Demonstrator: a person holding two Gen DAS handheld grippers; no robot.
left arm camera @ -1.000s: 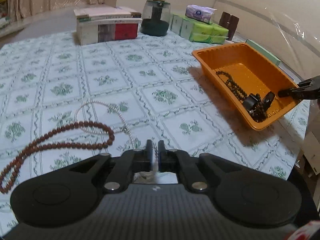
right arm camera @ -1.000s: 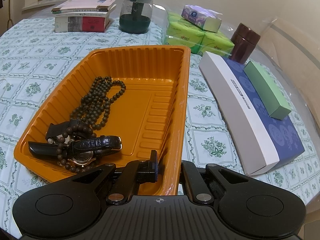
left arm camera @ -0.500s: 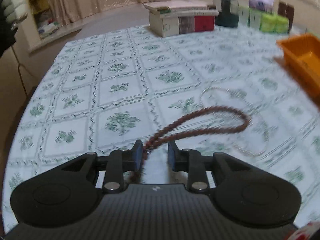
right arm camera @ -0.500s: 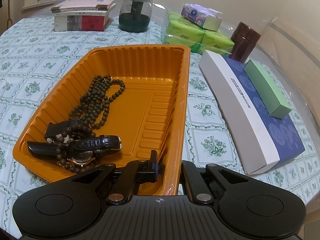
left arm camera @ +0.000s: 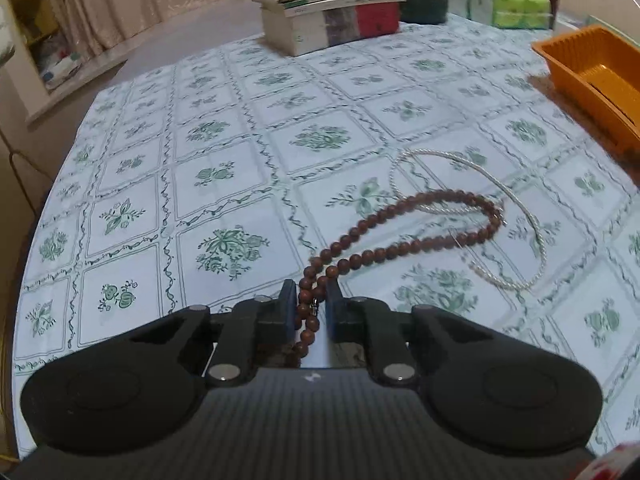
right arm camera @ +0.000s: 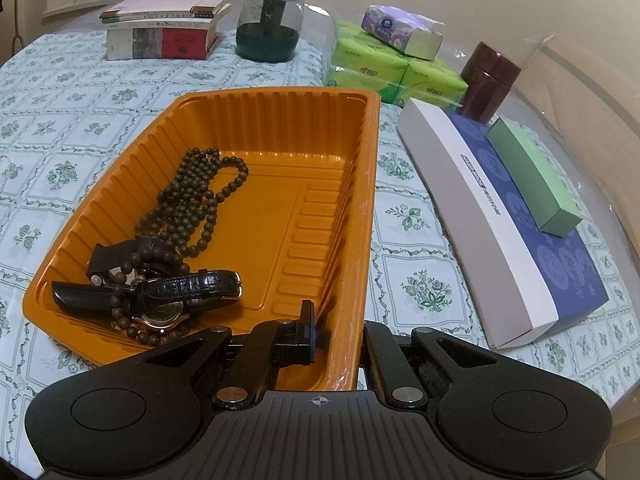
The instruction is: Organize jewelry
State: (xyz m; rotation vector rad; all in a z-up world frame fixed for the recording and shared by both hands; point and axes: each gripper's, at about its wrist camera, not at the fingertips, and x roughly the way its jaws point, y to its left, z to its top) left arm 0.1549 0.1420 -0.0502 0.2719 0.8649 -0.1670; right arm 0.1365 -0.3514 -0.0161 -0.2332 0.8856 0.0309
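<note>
Left wrist view: my left gripper (left arm camera: 311,307) has just been closing, jaws narrow, the brown bead strand (left arm camera: 404,236) between them; whether the pads press it, I cannot tell. Strand trails over the surface (left arm camera: 224,184), crossing a silver chain (left arm camera: 496,184). Right gripper (right arm camera: 336,330) clamps the orange tray (right arm camera: 360,216) wall.

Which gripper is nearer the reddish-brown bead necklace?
Left. The left gripper has the reddish-brown bead necklace between its closing jaws; the right gripper is clamped on the orange plastic tray.
</note>
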